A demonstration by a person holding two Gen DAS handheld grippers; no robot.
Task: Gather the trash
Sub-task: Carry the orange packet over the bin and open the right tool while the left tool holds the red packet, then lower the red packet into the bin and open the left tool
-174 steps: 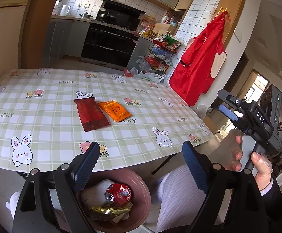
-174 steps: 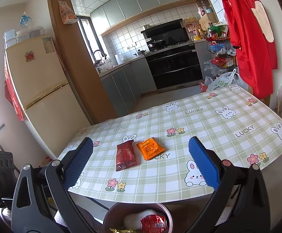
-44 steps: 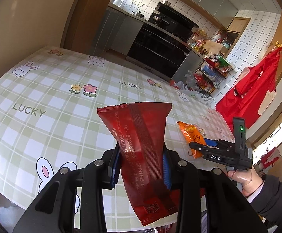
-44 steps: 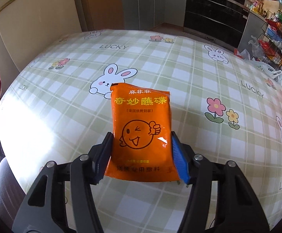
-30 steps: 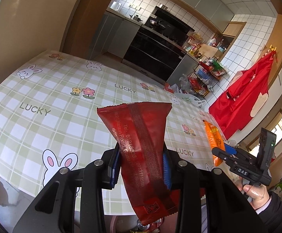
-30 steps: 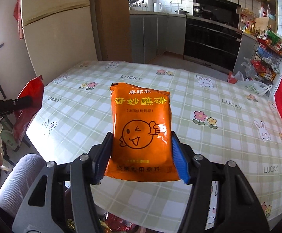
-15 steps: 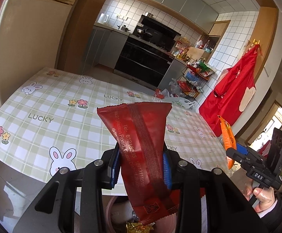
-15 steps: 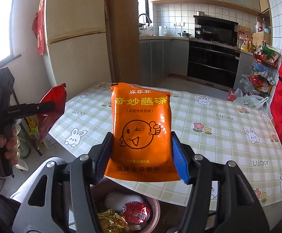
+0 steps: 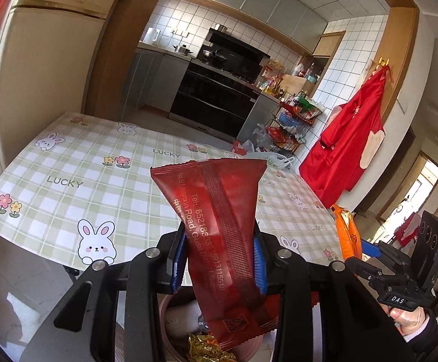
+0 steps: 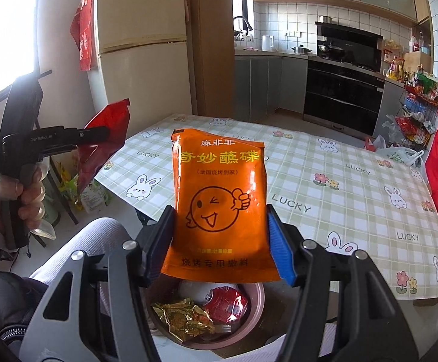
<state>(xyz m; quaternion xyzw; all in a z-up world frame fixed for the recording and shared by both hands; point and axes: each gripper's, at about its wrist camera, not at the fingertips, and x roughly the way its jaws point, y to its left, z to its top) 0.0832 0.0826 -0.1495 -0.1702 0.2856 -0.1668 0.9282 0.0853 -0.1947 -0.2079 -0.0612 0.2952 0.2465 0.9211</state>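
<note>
My left gripper [image 9: 219, 259] is shut on a dark red snack wrapper [image 9: 216, 229] and holds it upright above the brown trash bin [image 9: 170, 301]. My right gripper [image 10: 220, 241] is shut on an orange seasoning packet [image 10: 219, 199] and holds it upright above the same bin [image 10: 249, 335], which contains gold foil, a red crushed can and white trash. The left gripper with the red wrapper [image 10: 104, 147] shows at the left of the right wrist view. The right gripper with the orange packet [image 9: 347, 235] shows at the right of the left wrist view.
The table with a green checked rabbit cloth [image 9: 98, 175] lies just beyond the bin. A person's knee [image 10: 92, 241] is left of the bin. A fridge [image 10: 140, 60], a wire rack of goods [image 9: 294, 120] and a red apron [image 9: 354, 138] stand around.
Both grippers have drawn back from the table with their packets and now hang over the bin, which has come more into view below.
</note>
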